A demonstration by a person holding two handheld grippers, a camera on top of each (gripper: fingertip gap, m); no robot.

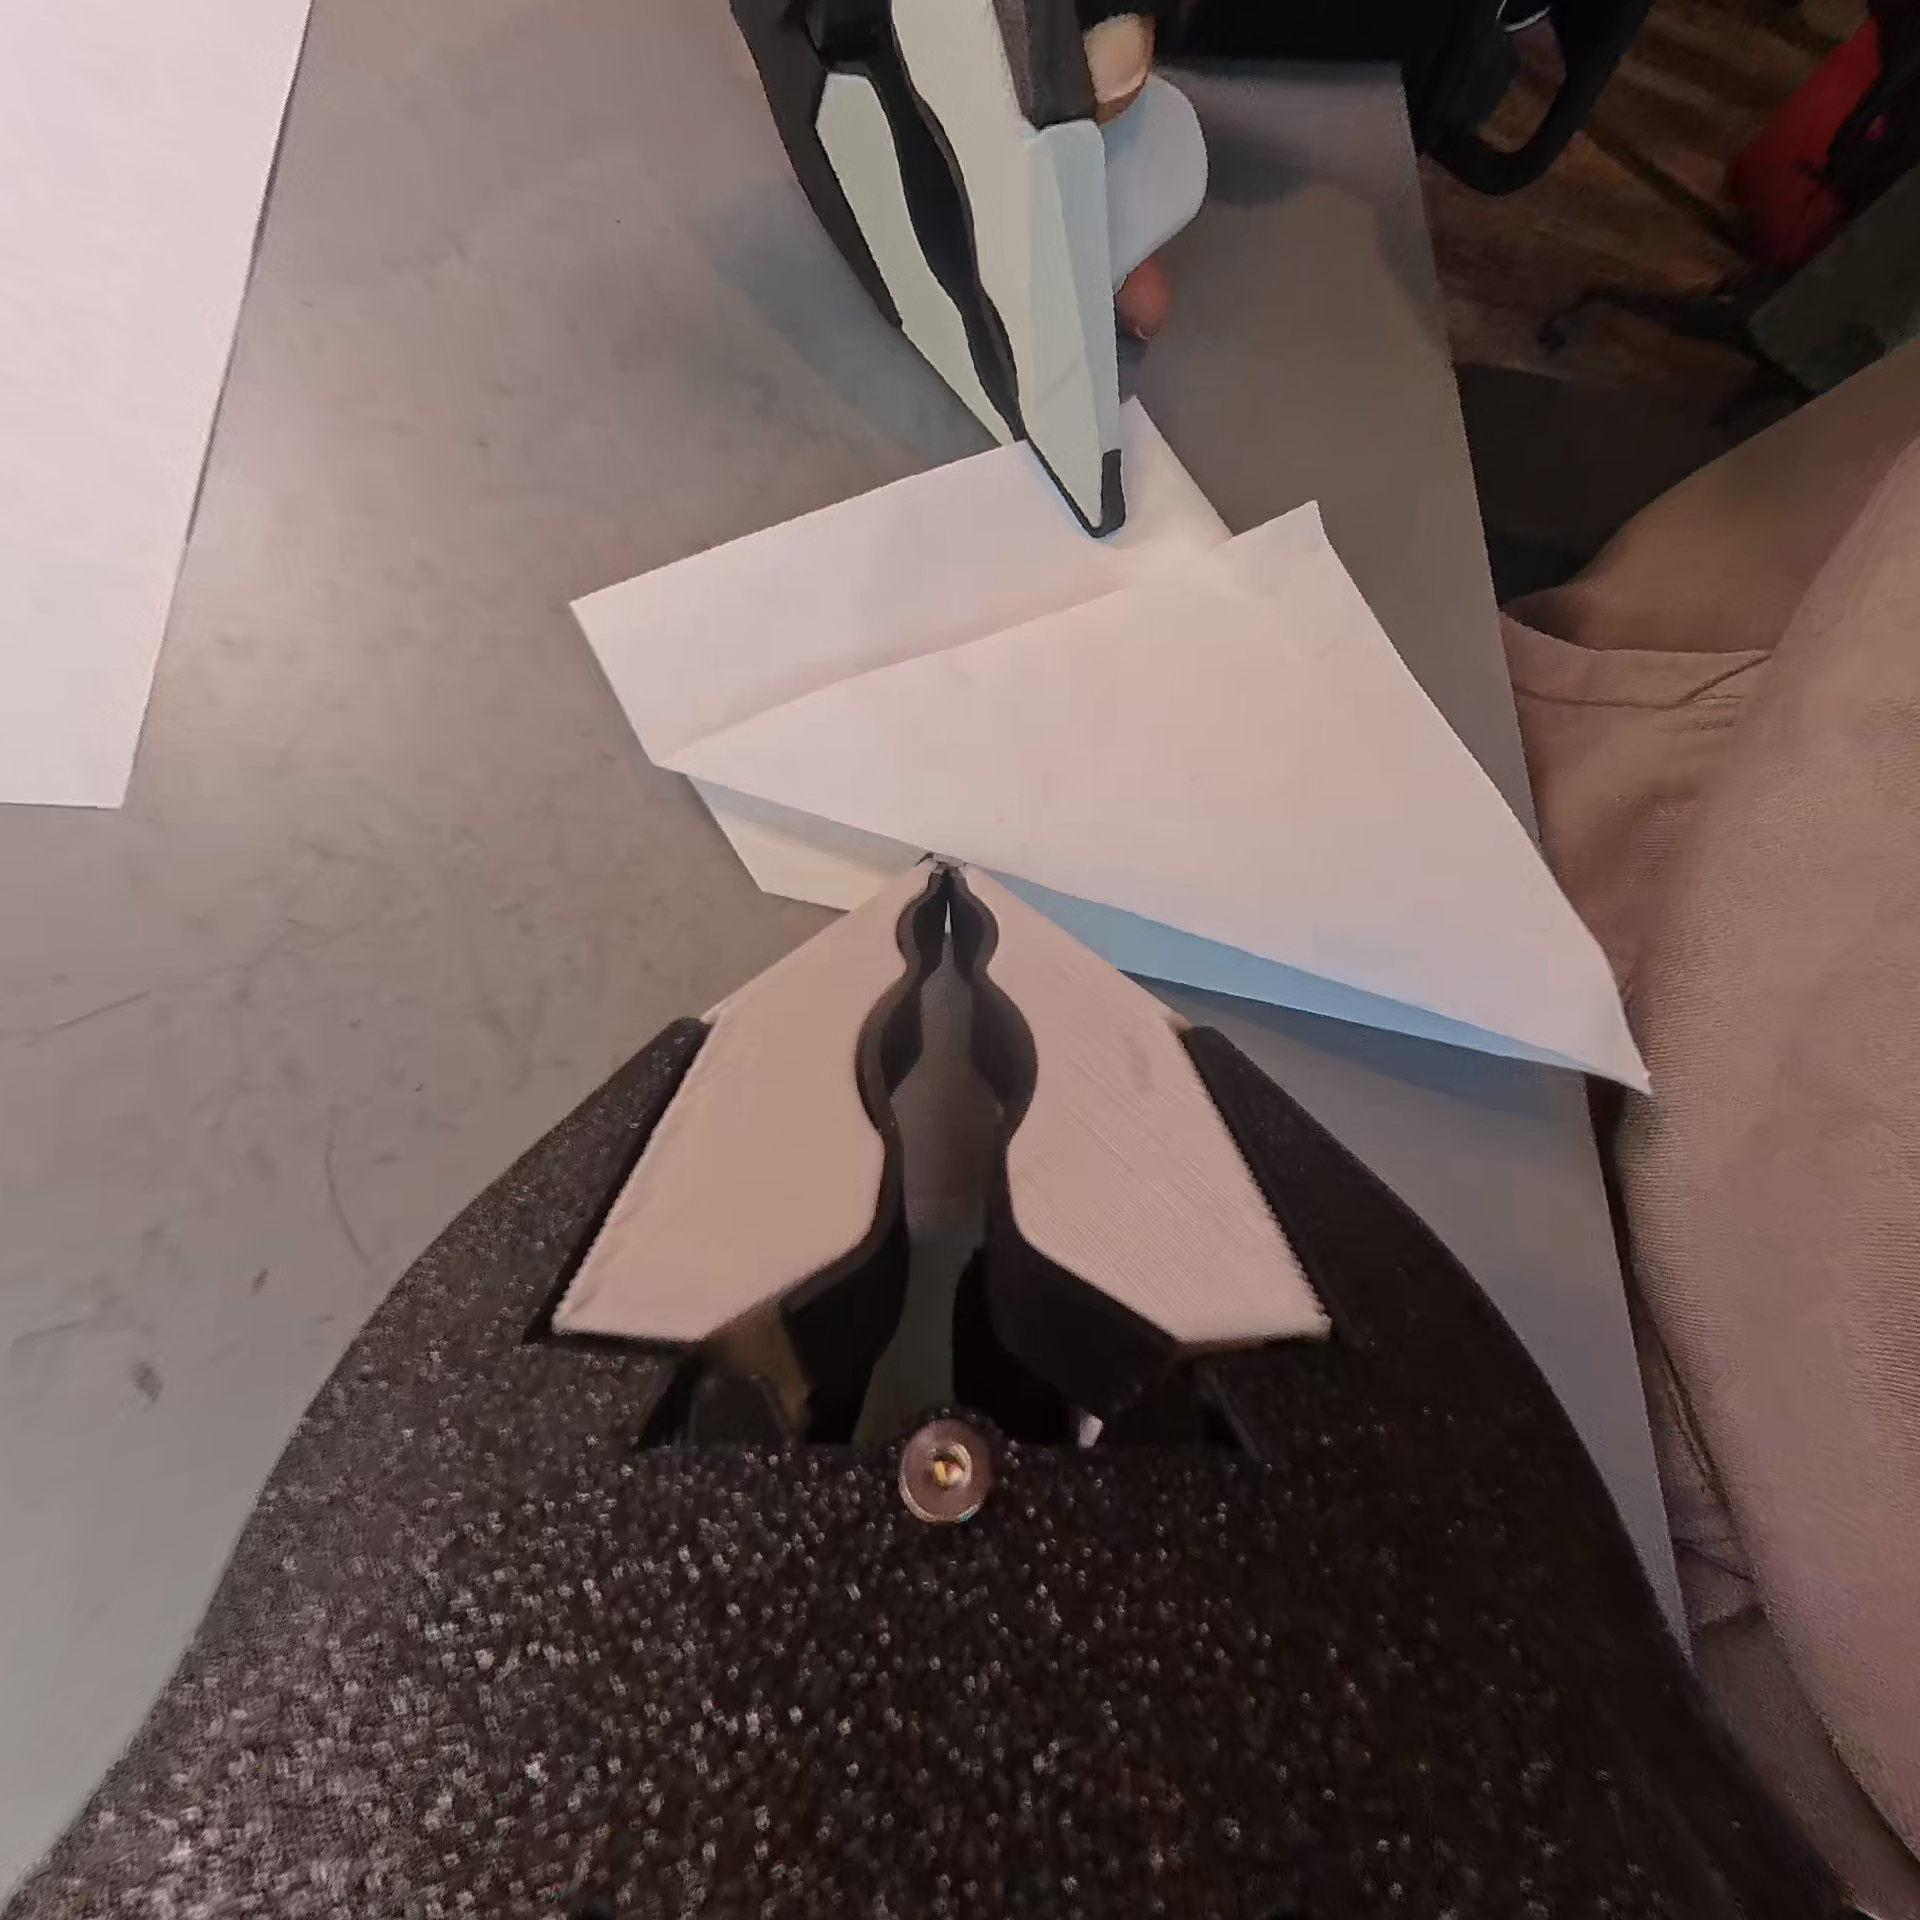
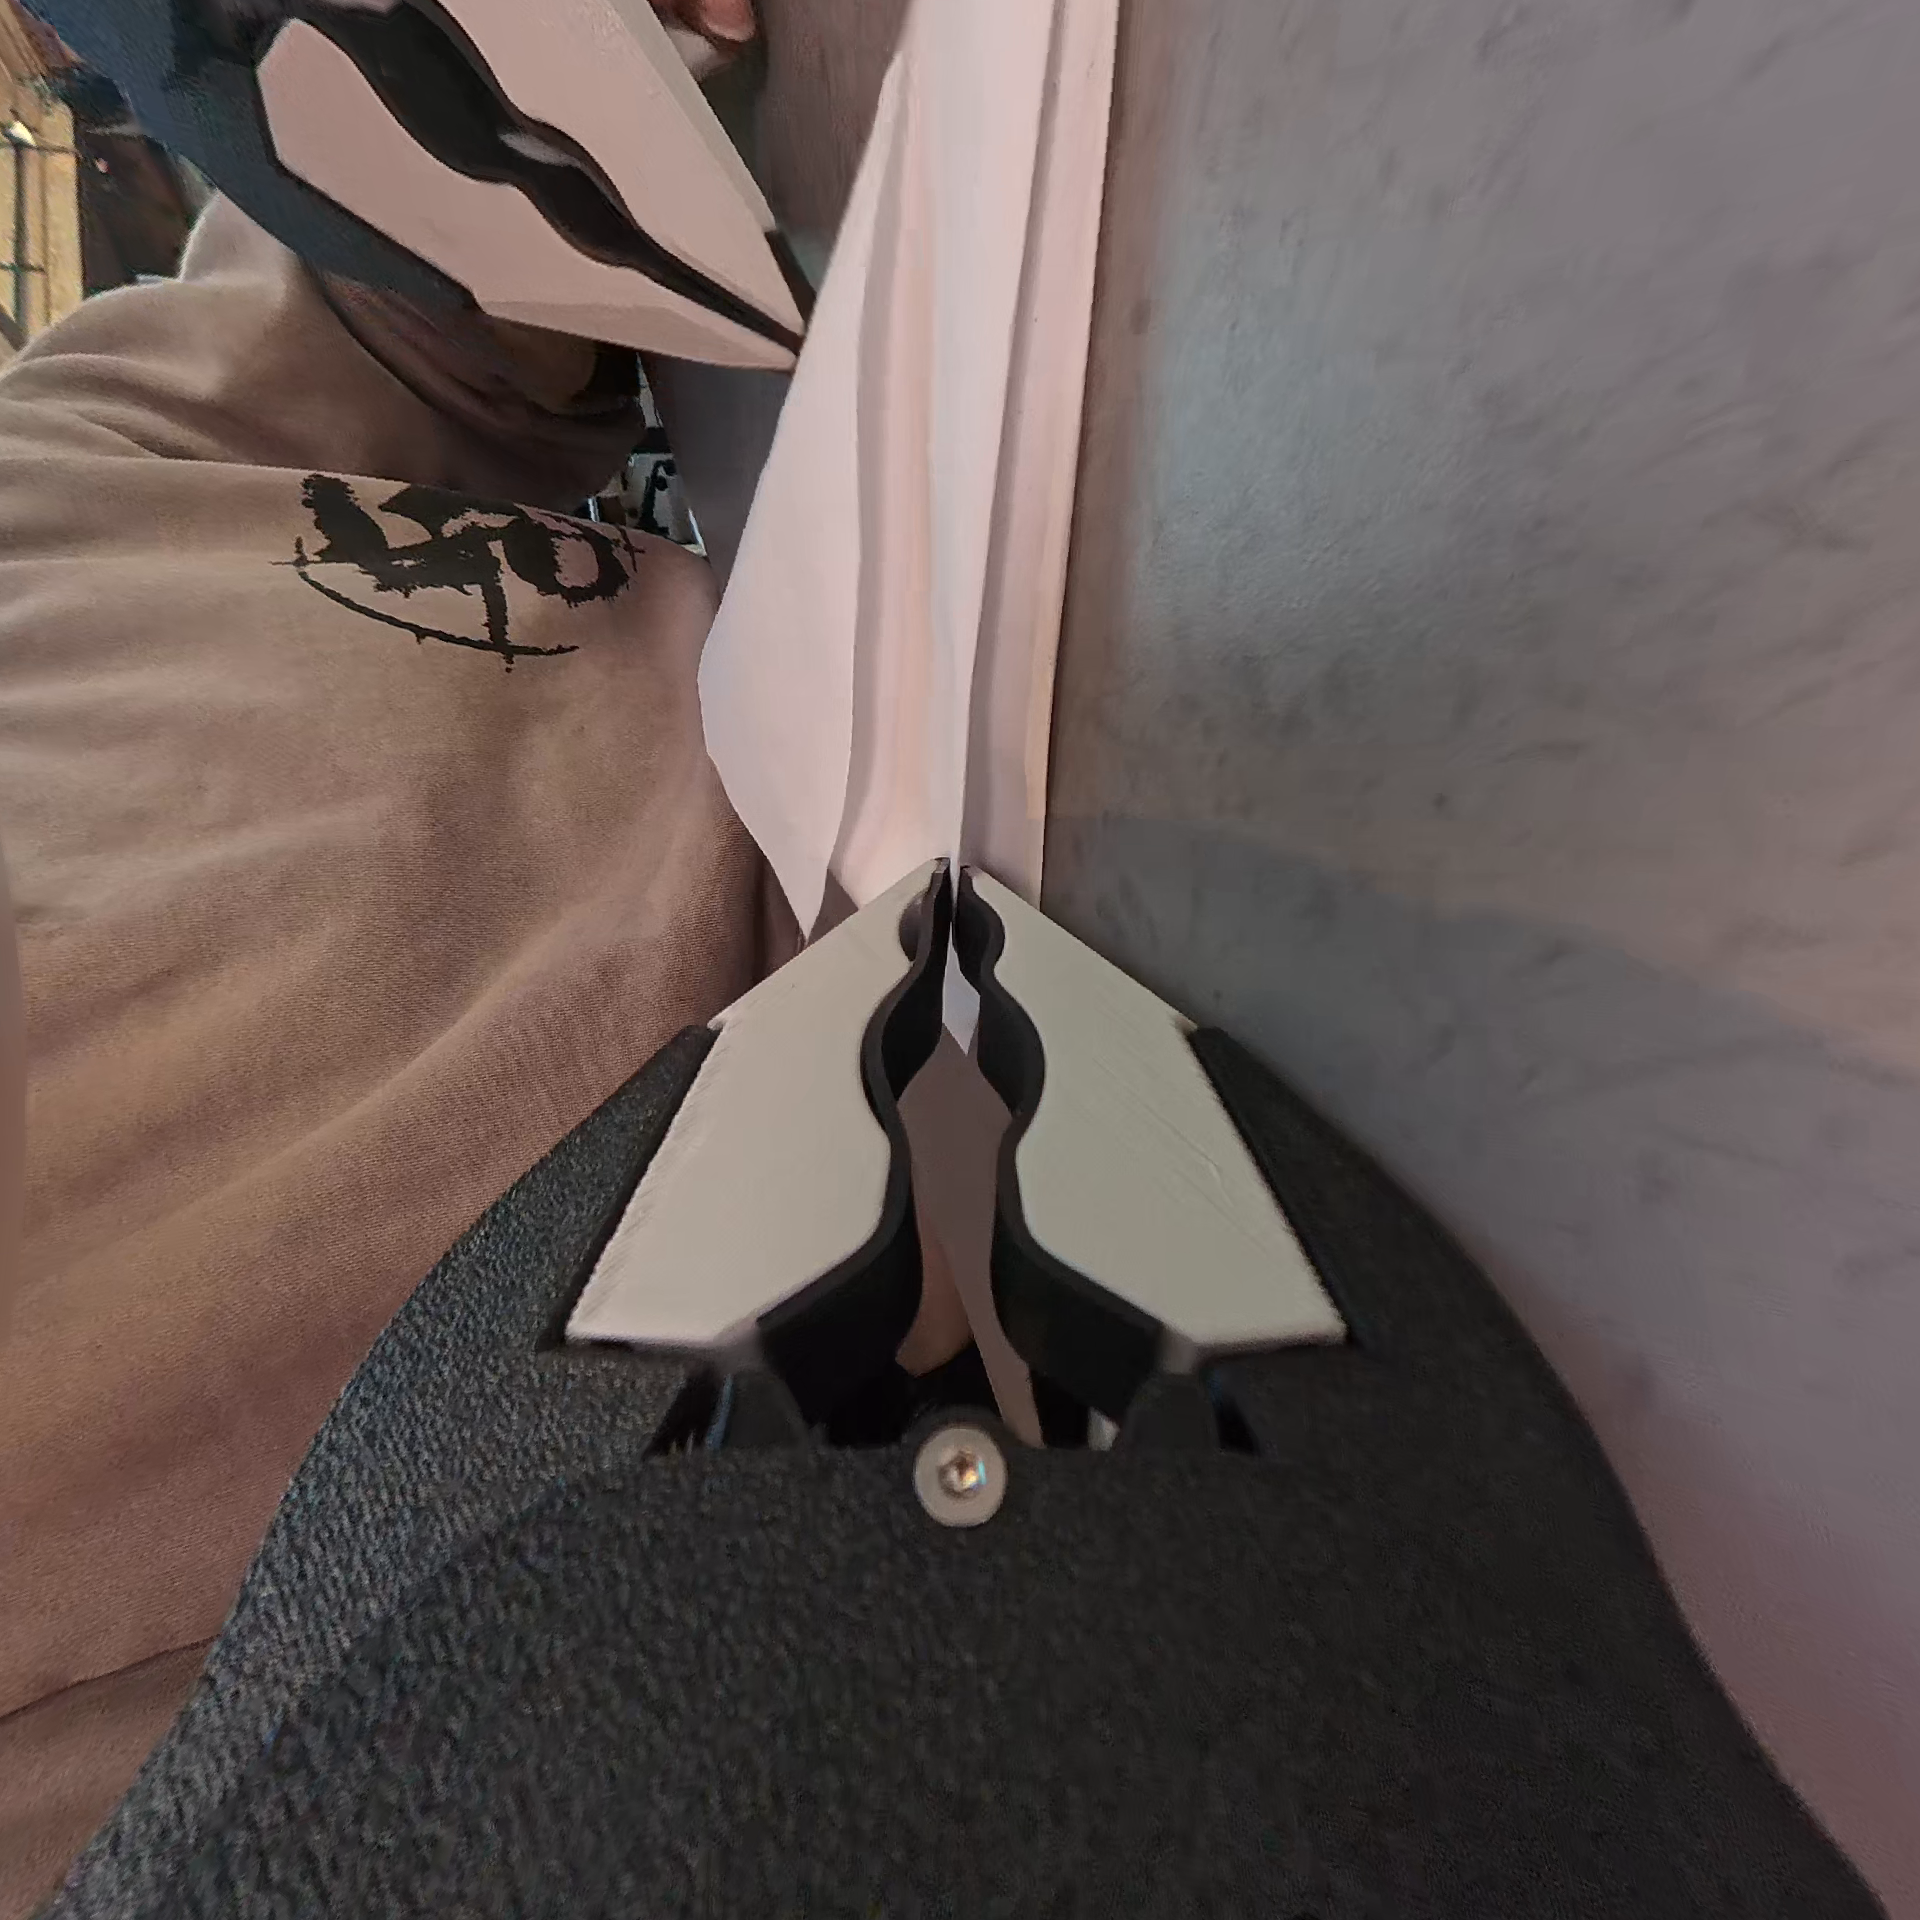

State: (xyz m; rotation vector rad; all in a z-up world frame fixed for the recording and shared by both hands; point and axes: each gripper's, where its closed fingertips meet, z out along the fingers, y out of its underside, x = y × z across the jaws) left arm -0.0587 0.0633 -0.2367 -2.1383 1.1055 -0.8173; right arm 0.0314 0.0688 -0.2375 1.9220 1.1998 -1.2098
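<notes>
A folded white sheet of paper [image 1: 1091, 727] lies on the grey table [image 1: 468, 520], close to its right edge. One triangular flap is raised and juts past that edge. My left gripper [image 1: 940, 873] is shut, its tips pinching the near edge of the paper. My right gripper [image 1: 1101, 520] comes down from the far side, shut on the paper's far corner. In the right wrist view a sliver of paper [image 2: 914, 520] shows between the shut fingers of the right gripper [image 2: 951, 873]. The left gripper [image 2: 795, 327] meets the paper's other end at the upper left.
Another white sheet [image 1: 94, 416] lies flat at the table's left. A person in a beige sweatshirt [image 1: 1766, 935] stands against the table's right edge. A hand [image 1: 1122, 62] holds the right gripper. Dark furniture and a red object [image 1: 1808, 187] are on the floor beyond. Left tips to right tips: about 10 cm.
</notes>
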